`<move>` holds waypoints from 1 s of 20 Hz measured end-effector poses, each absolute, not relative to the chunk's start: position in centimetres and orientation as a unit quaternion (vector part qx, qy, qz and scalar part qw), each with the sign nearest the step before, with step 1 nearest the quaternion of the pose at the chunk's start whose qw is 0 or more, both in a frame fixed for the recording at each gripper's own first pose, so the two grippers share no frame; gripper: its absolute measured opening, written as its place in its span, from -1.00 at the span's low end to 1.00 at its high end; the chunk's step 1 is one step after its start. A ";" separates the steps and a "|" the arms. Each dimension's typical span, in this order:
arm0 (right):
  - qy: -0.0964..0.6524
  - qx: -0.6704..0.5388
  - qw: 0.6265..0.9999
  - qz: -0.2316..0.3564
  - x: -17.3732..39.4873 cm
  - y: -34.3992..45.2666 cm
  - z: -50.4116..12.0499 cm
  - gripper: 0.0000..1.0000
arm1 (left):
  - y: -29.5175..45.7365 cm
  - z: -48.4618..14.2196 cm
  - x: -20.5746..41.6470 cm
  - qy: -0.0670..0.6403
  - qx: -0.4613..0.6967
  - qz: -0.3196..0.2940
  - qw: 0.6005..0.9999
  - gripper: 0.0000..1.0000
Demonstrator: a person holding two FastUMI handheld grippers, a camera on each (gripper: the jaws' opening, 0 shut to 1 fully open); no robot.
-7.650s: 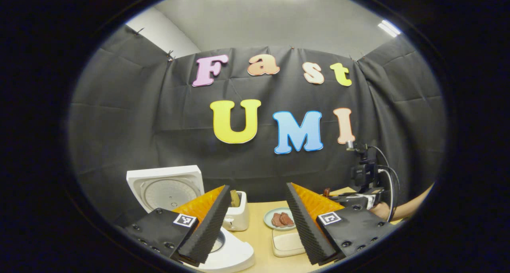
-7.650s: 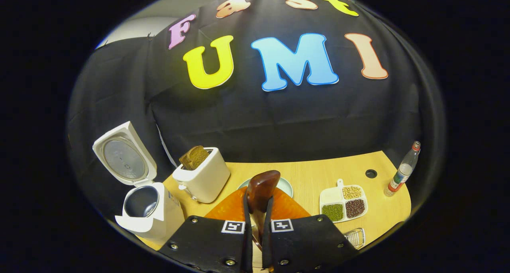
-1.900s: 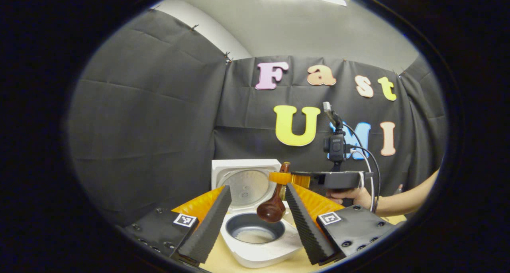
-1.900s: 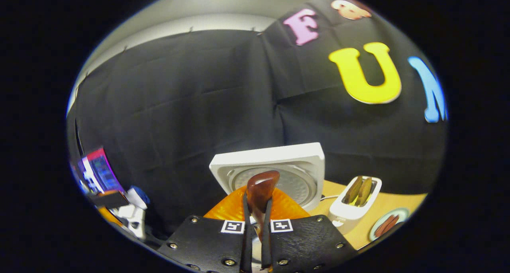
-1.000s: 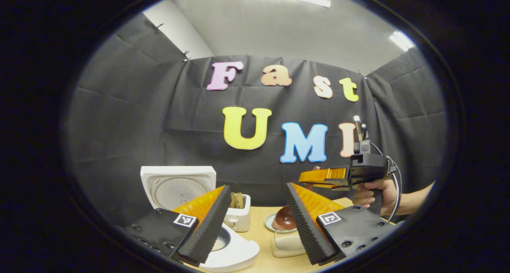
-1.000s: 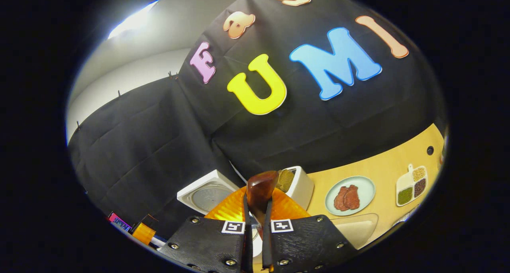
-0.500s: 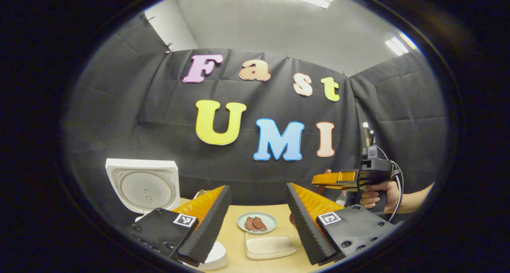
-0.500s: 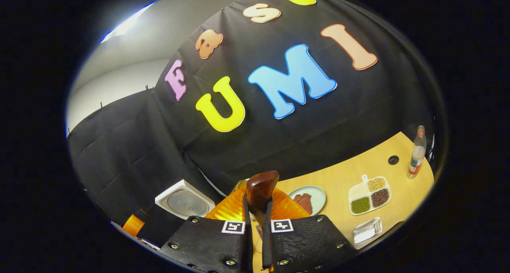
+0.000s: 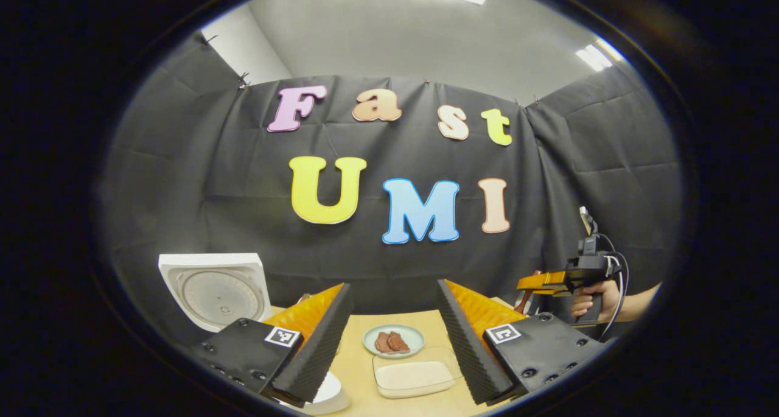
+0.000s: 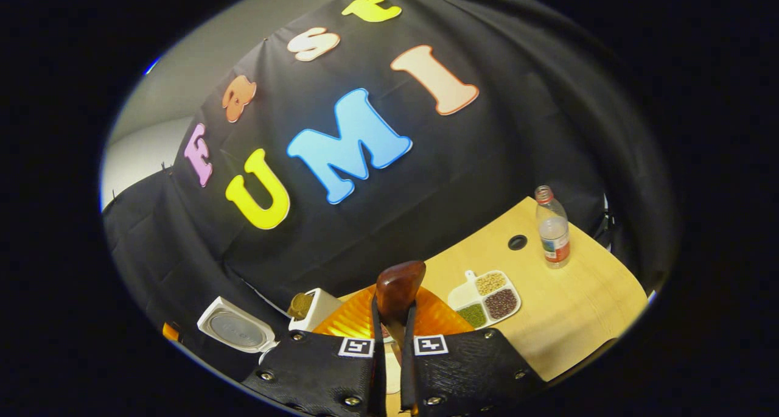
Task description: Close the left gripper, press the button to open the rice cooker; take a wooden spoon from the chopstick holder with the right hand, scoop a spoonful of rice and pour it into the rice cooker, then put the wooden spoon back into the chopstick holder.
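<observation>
wooden spoon (image 10: 398,292) clamped between the two fingers of the right gripper (image 10: 390,344), jaws closed tight on its handle, the dark rounded end sticking up past the fingertips. in the left gripper view the right gripper (image 9: 551,281) sits far right above the table edge, held by a hand (image 9: 589,298), spoon barely visible under it. rice cooker (image 9: 214,290) stands at the left with lid up; in the right gripper view it's low left (image 10: 235,330), beside the toaster (image 10: 310,307). left gripper (image 9: 392,335) is wide open, nothing between its fingers. past its fingers on the table (image 9: 356,356): plate of meat (image 9: 393,340) and, just in front of it, a clear container of rice (image 9: 414,377). in the right gripper view a divided dish of beans (image 10: 485,298) lies mid-table, a water bottle (image 10: 552,227) stands farther back near a cable hole (image 10: 517,241).
</observation>
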State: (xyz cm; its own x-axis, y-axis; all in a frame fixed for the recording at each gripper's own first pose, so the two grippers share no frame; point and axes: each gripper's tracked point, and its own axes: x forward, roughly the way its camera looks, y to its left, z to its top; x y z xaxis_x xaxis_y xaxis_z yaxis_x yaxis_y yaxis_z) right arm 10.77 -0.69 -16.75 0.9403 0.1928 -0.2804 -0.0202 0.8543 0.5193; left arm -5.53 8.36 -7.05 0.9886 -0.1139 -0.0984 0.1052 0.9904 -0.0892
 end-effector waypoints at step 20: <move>0.226 0.167 0.959 -0.038 11.7 -2.8 -30.9 -0.79 | 9.5 -7.7 -7.6 0.083 -0.022 -0.013 0.996 0.84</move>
State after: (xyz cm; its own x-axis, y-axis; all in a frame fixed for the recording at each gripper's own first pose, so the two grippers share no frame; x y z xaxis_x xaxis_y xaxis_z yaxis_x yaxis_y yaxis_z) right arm 11.72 -2.80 -30.92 0.8951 0.0031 -0.4458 0.1479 0.9413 0.3035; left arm -7.63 9.52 -7.69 0.9858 -0.0288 -0.1651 0.0214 0.9987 -0.0461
